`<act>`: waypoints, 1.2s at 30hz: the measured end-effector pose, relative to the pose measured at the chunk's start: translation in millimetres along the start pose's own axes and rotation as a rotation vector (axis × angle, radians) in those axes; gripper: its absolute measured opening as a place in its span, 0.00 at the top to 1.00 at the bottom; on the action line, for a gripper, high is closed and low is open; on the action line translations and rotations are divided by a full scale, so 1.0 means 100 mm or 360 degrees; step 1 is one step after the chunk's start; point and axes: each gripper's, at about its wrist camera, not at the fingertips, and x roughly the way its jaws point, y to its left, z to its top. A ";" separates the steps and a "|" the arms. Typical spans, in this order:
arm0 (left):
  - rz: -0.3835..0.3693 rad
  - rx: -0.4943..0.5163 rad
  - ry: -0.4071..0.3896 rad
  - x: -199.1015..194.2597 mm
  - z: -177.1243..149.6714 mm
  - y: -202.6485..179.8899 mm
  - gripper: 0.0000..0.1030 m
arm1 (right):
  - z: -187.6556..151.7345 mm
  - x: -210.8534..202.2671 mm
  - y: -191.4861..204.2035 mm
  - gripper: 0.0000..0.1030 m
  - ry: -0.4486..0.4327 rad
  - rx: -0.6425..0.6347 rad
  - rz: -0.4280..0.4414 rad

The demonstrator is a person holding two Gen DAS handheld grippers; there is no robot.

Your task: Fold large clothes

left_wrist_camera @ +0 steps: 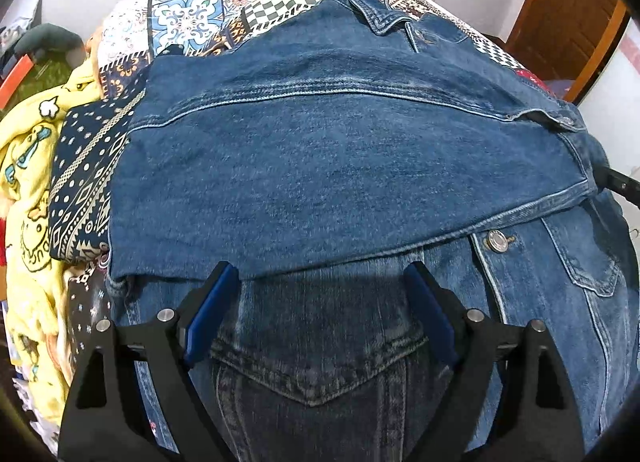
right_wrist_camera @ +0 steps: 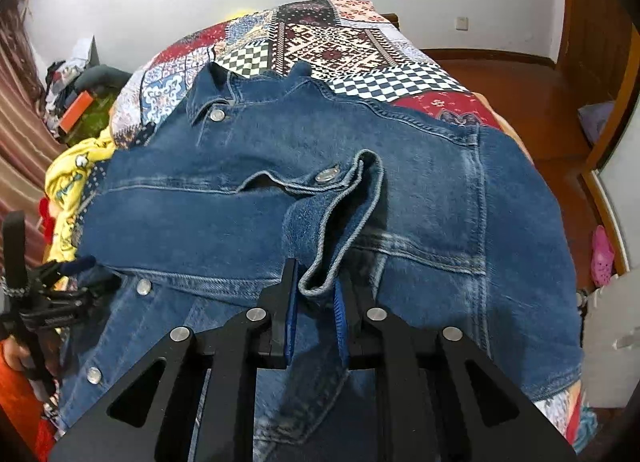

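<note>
A blue denim jacket lies on a bed with a patchwork cover; one sleeve is folded across its front. My left gripper is open just above the jacket's chest pocket, holding nothing. It also shows in the right wrist view at the jacket's left edge. In the right wrist view the jacket fills the middle. My right gripper is shut on the sleeve cuff, which stands up in a fold between the blue pads.
A yellow printed garment and a dark patterned cloth lie left of the jacket. Wooden floor and a door are on the right. Pink slippers lie beside the bed. Clutter is piled at the far left.
</note>
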 end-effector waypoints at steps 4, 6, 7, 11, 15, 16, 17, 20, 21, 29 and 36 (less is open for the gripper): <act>-0.0002 0.0004 -0.0016 -0.10 -0.05 -0.04 0.17 | -0.03 -0.12 -0.10 0.56 0.0011 0.0013 -0.0115; -0.0004 0.0008 -0.0046 -0.18 -0.05 -0.06 0.17 | -0.04 -0.27 -0.22 0.41 -0.0033 0.0085 -0.0135; -0.0005 0.0009 -0.0065 -0.23 -0.05 -0.07 0.17 | -0.04 -0.34 -0.26 0.35 -0.0059 0.0111 -0.0136; -0.0030 -0.0005 -0.0159 -0.44 0.00 -0.11 0.17 | -0.06 -0.69 -0.54 0.25 -0.0155 0.0287 -0.0136; -0.0081 -0.0034 -0.0257 -0.67 0.06 -0.15 0.17 | -0.17 -0.96 -0.88 0.23 -0.0199 0.0478 -0.0109; -0.0100 -0.0044 -0.0276 -0.72 0.07 -0.16 0.17 | -0.21 -0.99 -0.95 0.22 -0.0199 0.0521 -0.0106; -0.0117 -0.0052 -0.0289 -0.75 0.08 -0.16 0.17 | -0.25 -1.01 -1.02 0.21 -0.0197 0.0566 -0.0108; -0.0162 -0.0071 -0.0311 -0.82 0.09 -0.20 0.16 | -0.41 -0.94 -1.25 0.20 -0.0127 0.0690 -0.0143; -0.0171 -0.0069 -0.0311 -0.83 0.09 -0.21 0.16 | -0.48 -0.88 -1.35 0.20 -0.0083 0.0746 -0.0146; -0.0173 -0.0063 -0.0271 -0.80 0.03 -0.24 0.16 | -0.86 -0.41 -1.86 0.19 0.0061 0.1144 0.0052; -0.0162 -0.0142 -0.0225 -0.72 0.00 -0.15 0.17 | -0.74 -0.22 -1.97 0.26 -0.0027 0.1203 -0.0048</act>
